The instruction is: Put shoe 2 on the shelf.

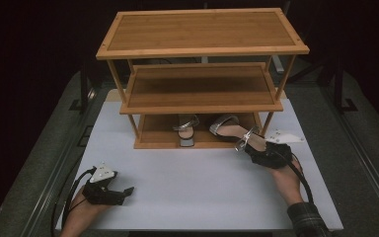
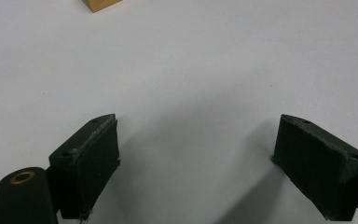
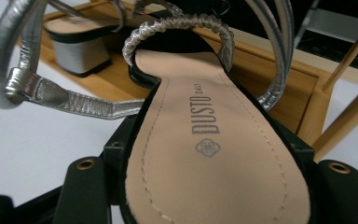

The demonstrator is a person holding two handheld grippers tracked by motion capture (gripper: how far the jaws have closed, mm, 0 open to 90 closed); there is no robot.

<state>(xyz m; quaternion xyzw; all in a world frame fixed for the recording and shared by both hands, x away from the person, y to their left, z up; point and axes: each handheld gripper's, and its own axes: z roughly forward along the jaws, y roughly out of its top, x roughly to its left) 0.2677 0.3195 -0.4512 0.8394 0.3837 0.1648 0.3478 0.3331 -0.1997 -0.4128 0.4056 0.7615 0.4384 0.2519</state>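
Observation:
A silver strappy sandal (image 1: 231, 129) lies half on the bottom shelf of a three-tier wooden rack (image 1: 202, 89), its heel end sticking out over the front edge. My right gripper (image 1: 256, 148) is shut on that heel end. In the right gripper view the tan insole (image 3: 205, 140) marked DUSTO sits between the jaws of the right gripper (image 3: 212, 156). A second silver sandal (image 1: 186, 129) with a block heel (image 3: 77, 46) stands on the same shelf to the left. My left gripper (image 1: 123, 192) rests low over the white table, open and holding nothing (image 2: 196, 140).
The rack stands at the back of the white table (image 1: 192, 177); its middle shelf (image 1: 202, 86) and top shelf (image 1: 202, 30) are bare. A corner of the rack's base (image 2: 100, 4) shows ahead of the left gripper. Dark floor surrounds the table.

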